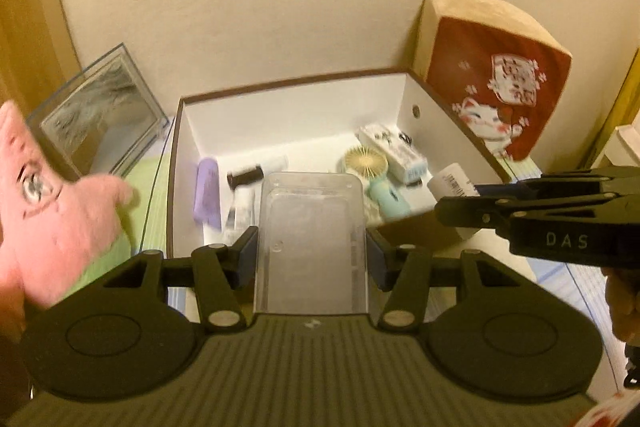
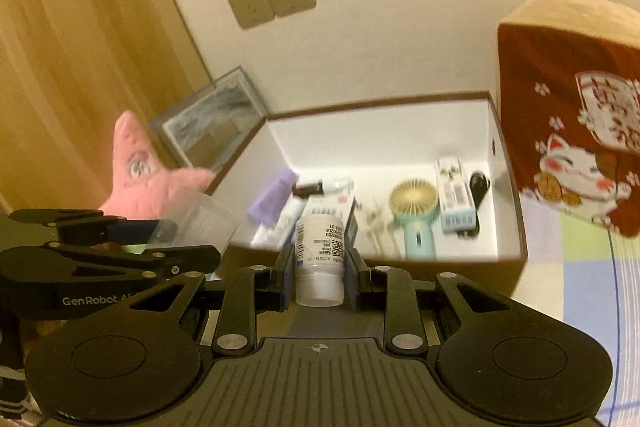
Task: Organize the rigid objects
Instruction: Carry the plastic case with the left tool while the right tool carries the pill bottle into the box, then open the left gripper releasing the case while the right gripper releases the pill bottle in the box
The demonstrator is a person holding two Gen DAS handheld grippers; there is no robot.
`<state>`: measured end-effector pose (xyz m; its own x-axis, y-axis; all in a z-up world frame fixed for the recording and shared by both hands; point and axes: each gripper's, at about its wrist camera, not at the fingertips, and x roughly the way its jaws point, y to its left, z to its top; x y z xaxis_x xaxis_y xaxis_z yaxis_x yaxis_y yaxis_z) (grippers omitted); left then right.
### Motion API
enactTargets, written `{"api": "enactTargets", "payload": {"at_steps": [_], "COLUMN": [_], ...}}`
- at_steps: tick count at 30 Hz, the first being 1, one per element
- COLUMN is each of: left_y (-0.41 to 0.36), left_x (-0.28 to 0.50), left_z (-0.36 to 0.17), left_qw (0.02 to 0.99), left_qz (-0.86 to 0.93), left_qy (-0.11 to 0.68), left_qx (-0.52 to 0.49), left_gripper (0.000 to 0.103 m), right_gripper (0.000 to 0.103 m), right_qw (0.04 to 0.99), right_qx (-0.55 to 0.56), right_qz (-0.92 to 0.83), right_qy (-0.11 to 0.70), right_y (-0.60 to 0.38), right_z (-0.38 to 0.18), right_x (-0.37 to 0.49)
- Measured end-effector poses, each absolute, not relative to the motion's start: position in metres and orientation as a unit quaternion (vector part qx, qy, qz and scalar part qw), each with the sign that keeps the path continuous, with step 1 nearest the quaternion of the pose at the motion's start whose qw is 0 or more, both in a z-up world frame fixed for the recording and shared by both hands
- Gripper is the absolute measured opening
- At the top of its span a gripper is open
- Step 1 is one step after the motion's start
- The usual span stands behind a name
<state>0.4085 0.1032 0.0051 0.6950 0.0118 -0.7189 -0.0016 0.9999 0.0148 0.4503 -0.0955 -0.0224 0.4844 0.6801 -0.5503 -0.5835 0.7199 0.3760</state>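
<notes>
Left wrist view: left gripper (image 1: 311,251) clamped on a clear plastic case (image 1: 311,235), pads pressed to its two long sides; the case's long axis runs straight ahead along the fingers, far end raised over the near wall of an open white-lined box (image 1: 296,115). Box contents: purple block (image 1: 207,193) at left, lying lengthwise front to back; dark small cylinder (image 1: 245,178) beside it; mint handheld fan (image 1: 374,175) with a yellow round grille; white carton (image 1: 394,155) lying on a slant near the right wall. Right gripper (image 1: 456,197) enters from the right edge, closed on a white bottle (image 1: 450,181) at the box's right rim. Pink plush star (image 1: 52,203) left, clear framed panel (image 1: 100,115) leaning at the wall, red cat cushion (image 1: 496,87) right of the box. Right wrist view: right gripper (image 2: 319,267) clamped on the white bottle (image 2: 319,251), upright between the pads, cap end nearest the camera, long axis pointing forward toward the box (image 2: 380,131). Same contents: purple block (image 2: 274,203), fan (image 2: 414,215), carton (image 2: 454,195), black item (image 2: 478,183) at the right wall, details blurred. Left gripper (image 2: 168,231) at left, holding the clear case (image 2: 196,223) tilted, just short of the box's near-left corner; plush star (image 2: 140,171) behind it
</notes>
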Motion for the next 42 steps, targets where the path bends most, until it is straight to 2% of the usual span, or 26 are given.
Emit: {"api": "enactTargets", "payload": {"at_steps": [10, 22, 42], "left_y": [0.120, 0.136, 0.154], "left_x": [0.489, 0.564, 0.614], "left_z": [0.006, -0.028, -0.073], "left_qw": [0.920, 0.906, 0.893], "left_qz": [0.006, 0.019, 0.029], "left_qy": [0.391, 0.423, 0.448], "left_qx": [0.012, 0.023, 0.006], "left_gripper": [0.053, 0.053, 0.055], "right_gripper": [0.027, 0.027, 0.027], "right_qw": [0.860, 0.852, 0.835], "right_qx": [0.090, 0.101, 0.134], "right_qz": [0.351, 0.328, 0.302], "right_qy": [0.360, 0.396, 0.439], "right_y": [-0.070, -0.042, -0.026], "right_z": [-0.023, -0.052, -0.085], "right_x": [0.524, 0.600, 0.644]}}
